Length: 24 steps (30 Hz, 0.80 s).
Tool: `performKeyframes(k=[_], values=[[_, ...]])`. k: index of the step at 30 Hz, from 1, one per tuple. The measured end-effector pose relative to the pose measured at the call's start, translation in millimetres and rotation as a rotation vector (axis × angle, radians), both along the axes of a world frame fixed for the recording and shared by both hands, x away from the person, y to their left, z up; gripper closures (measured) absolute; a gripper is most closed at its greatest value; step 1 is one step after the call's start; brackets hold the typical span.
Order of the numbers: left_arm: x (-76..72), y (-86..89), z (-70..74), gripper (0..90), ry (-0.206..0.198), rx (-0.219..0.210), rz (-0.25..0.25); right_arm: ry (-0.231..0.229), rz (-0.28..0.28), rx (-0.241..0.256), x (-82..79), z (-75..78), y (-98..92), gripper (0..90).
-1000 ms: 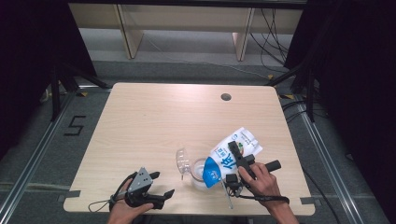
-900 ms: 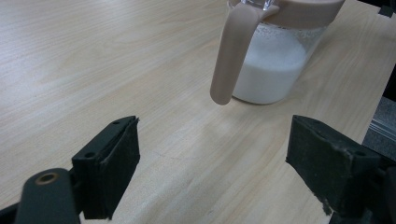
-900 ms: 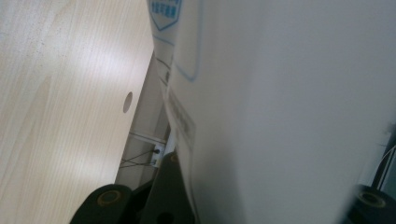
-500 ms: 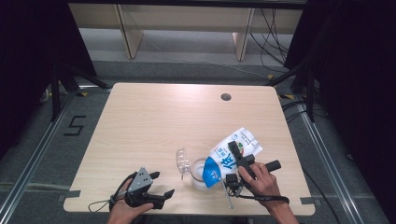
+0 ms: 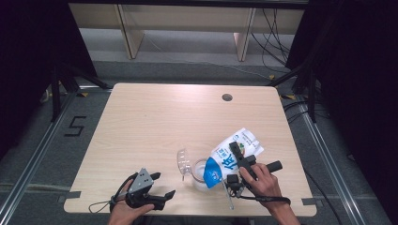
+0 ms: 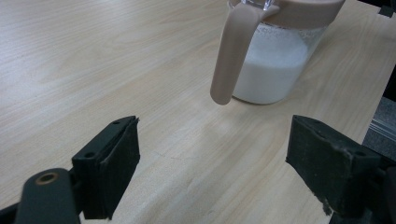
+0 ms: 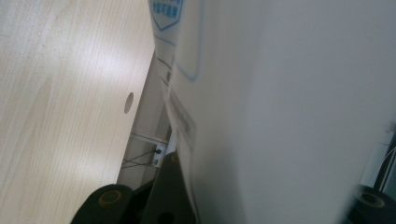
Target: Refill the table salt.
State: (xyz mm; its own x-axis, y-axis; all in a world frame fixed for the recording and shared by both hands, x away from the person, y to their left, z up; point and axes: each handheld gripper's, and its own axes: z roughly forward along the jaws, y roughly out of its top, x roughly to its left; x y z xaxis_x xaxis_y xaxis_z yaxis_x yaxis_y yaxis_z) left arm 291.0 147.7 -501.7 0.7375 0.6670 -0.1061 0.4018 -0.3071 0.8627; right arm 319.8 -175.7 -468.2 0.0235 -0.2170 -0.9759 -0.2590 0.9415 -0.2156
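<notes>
Pour well underway: right claw [image 5: 236, 154] clamped on the milk bag [image 5: 230, 157], tipped over the jug [image 6: 275, 51] near the surface's [image 5: 155, 122] front edge, already partly full; left claw [image 5: 162, 185] released, idle; lid [image 5: 183, 161] off beside it.

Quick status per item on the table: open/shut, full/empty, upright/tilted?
Jug: upright on the table, roughly half full of white liquid, beige collar and handle.
Clear lid: off, lying beside the jug.
Pouch: tipped, its lower end over the jug.
Left gripper: open, empty.
Right gripper: shut on the pouch.
</notes>
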Motion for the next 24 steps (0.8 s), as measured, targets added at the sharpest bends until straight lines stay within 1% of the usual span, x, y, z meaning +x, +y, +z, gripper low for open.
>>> performKeyframes(k=[1, 4, 5, 6, 8, 9, 10, 11, 12, 13, 14, 15, 16, 17, 21, 22, 23, 24], values=[[0.3, 0.1, 0.0, 16.6, -0.002, 0.001, -0.004, 0.002, -0.004, 0.012, -0.2, -0.9, -0.1, 81.1], [-0.1, 0.0, 0.1, 16.6, 0.0, 0.001, 0.001, 0.003, -0.002, 0.014, -0.3, -1.0, 0.2, 81.0], [-0.1, -0.1, 0.1, 16.6, 0.0, 0.0, 0.001, -0.008, 0.02, -0.02, 0.6, 1.7, 1.3, 81.1], [-0.1, -0.1, 0.0, 16.6, 0.001, 0.0, 0.001, 0.001, 0.008, -0.003, -0.1, 0.7, 1.0, 81.1], [-0.1, -0.1, 0.0, 16.6, 0.001, -0.001, 0.002, -0.007, 0.029, -0.018, 2.1, 2.3, 0.9, 81.1], [-0.1, -0.1, 0.0, 16.6, 0.001, 0.0, 0.001, -0.003, 0.024, -0.015, 1.9, 2.1, 1.0, 81.1], [-0.1, 0.0, 0.1, 16.6, 0.0, 0.0, 0.001, 0.005, 0.016, 0.001, 1.4, 0.7, 0.6, 81.1], [-0.1, -0.1, 0.0, 16.6, 0.0, 0.0, 0.001, 0.003, 0.007, -0.008, 0.8, 1.0, 1.0, 81.1], [-0.1, -0.1, 0.0, 16.6, 0.001, 0.0, 0.001, 0.002, 0.022, -0.016, 2.3, 1.0, 0.4, 81.1], [-0.1, -0.1, 0.1, 16.6, 0.0, 0.0, 0.001, 0.018, 0.017, 0.006, 1.9, 0.5, 0.3, 81.2], [-0.1, -0.1, 0.1, 16.6, 0.0, 0.0, 0.001, 0.018, 0.017, 0.006, 1.9, 0.5, 0.3, 81.2], [-0.1, -0.1, 0.0, 16.6, 0.001, 0.0, 0.001, 0.015, 0.027, -0.007, 2.8, 2.2, 0.5, 81.1], [-0.1, -0.1, 0.0, 16.6, 0.0, 0.0, 0.001, 0.022, 0.021, 0.005, 2.5, 2.2, 0.4, 81.2], [-0.1, 0.0, 0.0, 16.6, 0.0, 0.001, 0.001, 0.017, 0.021, 0.011, 2.4, 2.7, 0.7, 81.2], [-0.1, -0.1, 0.0, 16.6, 0.0, 0.001, 0.001, 0.029, 0.025, 0.007, 2.4, 2.9, 1.5, 81.2], [-0.1, 0.0, 0.1, 16.6, 0.001, 0.001, 0.001, 0.047, 0.014, 0.025, 1.8, 1.8, 1.6, 81.2], [-0.1, 0.0, 0.1, 16.6, 0.001, 0.001, 0.001, 0.047, 0.014, 0.025, 1.8, 1.8, 1.6, 81.2], [0.3, 0.2, 0.1, 16.6, -0.003, 0.002, -0.003, 0.059, -0.001, 0.04, 0.5, 1.2, 2.6, 81.2]])
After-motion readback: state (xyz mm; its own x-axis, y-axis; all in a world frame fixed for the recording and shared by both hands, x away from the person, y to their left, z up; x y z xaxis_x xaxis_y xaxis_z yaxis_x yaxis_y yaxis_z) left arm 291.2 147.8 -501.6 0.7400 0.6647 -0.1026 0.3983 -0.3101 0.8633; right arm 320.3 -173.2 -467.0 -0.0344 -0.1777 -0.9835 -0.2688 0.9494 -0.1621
